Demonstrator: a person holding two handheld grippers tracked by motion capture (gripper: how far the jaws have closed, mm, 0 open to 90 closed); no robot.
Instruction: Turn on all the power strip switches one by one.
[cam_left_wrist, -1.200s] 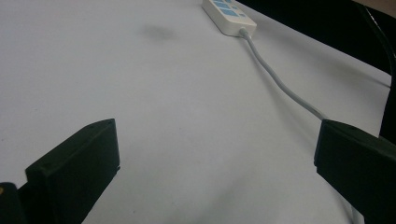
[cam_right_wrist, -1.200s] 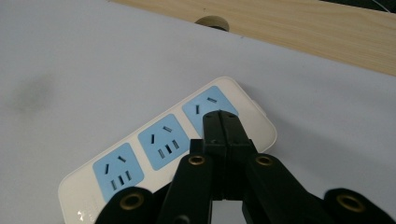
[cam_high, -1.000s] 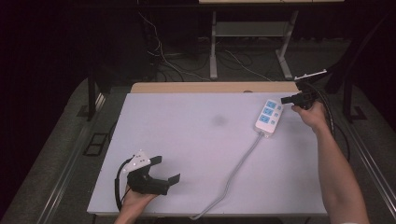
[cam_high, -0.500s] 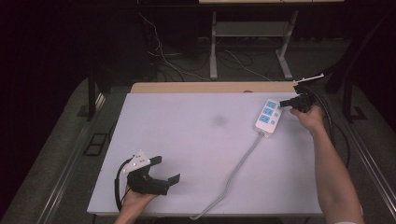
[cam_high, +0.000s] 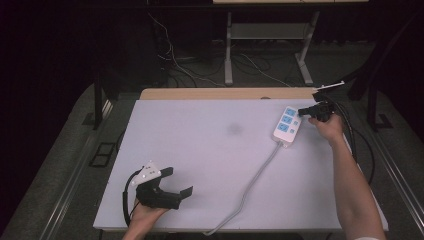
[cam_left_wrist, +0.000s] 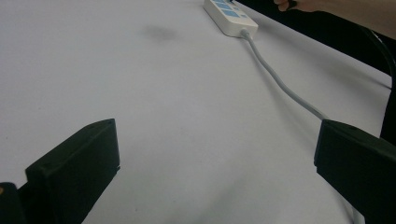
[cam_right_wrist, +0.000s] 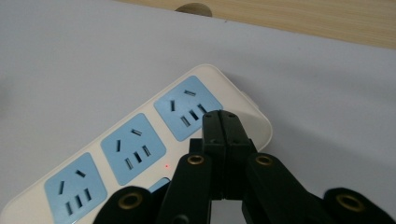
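High view puts the white power strip (cam_high: 287, 126) at the bench's (cam_high: 200, 150) far right, its grey cord (cam_high: 255, 180) running back to the near edge. Right tongs (cam_high: 301, 111) hover at the strip's far end, clenched with nothing between them, tips over the last blue socket (cam_right_wrist: 187, 107). Left tongs (cam_high: 178, 183) rest released at the near left corner, well apart from the strip.

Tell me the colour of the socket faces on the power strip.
Light blue, set in the white power strip; clearest in the right gripper view.
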